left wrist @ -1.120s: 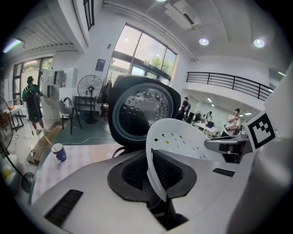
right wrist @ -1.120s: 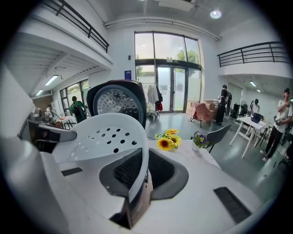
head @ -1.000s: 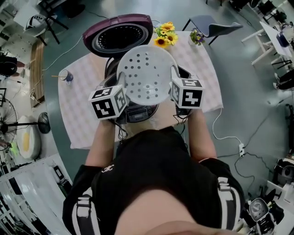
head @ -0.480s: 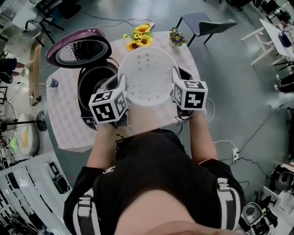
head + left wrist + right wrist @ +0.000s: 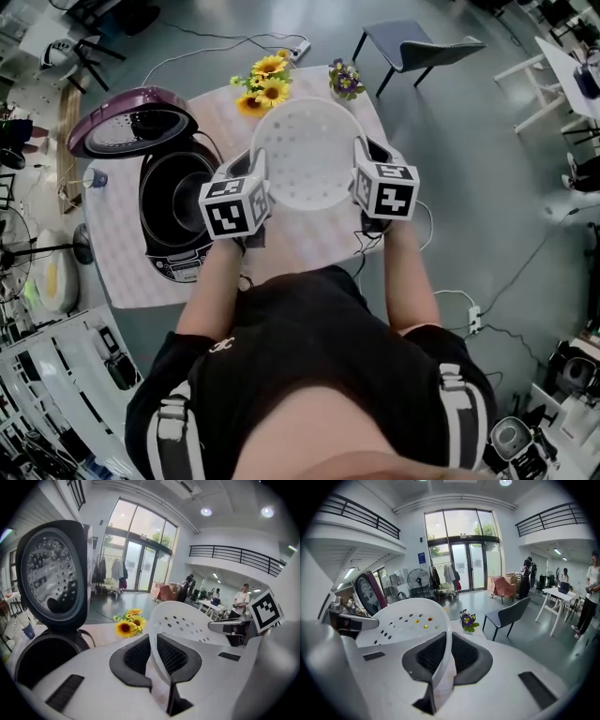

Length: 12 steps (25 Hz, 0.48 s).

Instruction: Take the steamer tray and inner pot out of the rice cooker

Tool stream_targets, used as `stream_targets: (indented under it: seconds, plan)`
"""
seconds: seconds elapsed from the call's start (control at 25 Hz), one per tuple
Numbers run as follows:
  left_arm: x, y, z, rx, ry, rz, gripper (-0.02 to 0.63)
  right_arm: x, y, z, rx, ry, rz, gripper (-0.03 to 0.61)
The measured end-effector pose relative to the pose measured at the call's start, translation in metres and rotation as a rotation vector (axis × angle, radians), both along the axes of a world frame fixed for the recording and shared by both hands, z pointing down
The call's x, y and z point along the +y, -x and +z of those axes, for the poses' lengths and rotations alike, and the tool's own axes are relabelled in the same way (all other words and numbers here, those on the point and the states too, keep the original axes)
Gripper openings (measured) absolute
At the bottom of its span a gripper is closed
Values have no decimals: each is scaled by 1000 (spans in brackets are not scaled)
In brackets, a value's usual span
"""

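Left tool (image 5: 257, 176) clamped on the rim of the white steamer tray (image 5: 309, 155), and the left gripper view shows the rim pinched hard between both pads (image 5: 174, 654). Right tool (image 5: 360, 167) is locked on the opposite rim, with its jaws closed on the thin edge in the right gripper view too. So the perforated tray is carried level between the two tools, out of the cooker and over the right half of the worktop (image 5: 305, 246). Over at the left edge stands the rice cooker (image 5: 169, 246), its dark well exposed and its purple lid (image 5: 131, 127) swung up and back. At the far edge, sunflowers (image 5: 265, 92). At the far right corner, a small purple bunch (image 5: 345, 80). Beyond the worktop, a grey chair (image 5: 412, 42) on the floor.
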State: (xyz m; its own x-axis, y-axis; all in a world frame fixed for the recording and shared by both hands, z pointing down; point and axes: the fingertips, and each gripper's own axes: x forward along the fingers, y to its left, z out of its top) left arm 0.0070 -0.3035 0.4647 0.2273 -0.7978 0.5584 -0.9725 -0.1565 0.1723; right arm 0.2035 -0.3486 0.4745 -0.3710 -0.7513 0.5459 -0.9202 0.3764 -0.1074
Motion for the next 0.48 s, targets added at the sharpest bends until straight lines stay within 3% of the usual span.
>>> stream_targets:
  seconds: [0.48]
  plan:
    - [-72,-10,87,12,74,-23,38,-72,-11,85,41,91,34,34]
